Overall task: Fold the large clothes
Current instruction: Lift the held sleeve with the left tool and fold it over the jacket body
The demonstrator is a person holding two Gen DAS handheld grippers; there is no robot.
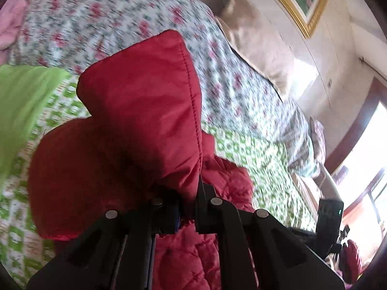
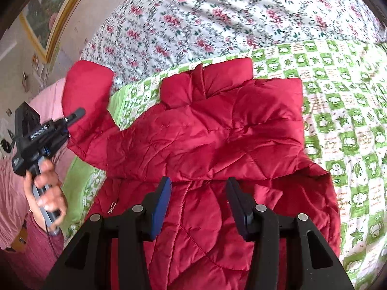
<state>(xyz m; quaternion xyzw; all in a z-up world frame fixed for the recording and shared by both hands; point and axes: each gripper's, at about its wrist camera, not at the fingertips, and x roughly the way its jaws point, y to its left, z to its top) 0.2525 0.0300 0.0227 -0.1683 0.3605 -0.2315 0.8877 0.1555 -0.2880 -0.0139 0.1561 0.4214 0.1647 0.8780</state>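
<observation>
A red quilted jacket (image 2: 217, 130) lies spread on the green-and-white checked sheet (image 2: 350, 120) of a bed. My left gripper (image 1: 191, 193) is shut on the jacket's sleeve (image 1: 145, 111) and holds it lifted above the bed; the same gripper (image 2: 75, 116) and raised sleeve (image 2: 87, 89) show at the left of the right wrist view. My right gripper (image 2: 198, 193) is open, hovering just above the jacket's lower body, with nothing between its fingers.
A floral quilt (image 2: 217, 17) lies bunched at the back of the bed. A green cloth (image 1: 21, 101) and pink cloth (image 1: 12, 24) lie at the left. A beige pillow (image 1: 254, 43), a gold-framed picture (image 1: 300, 7) and a bright window (image 1: 362, 159) are at the right.
</observation>
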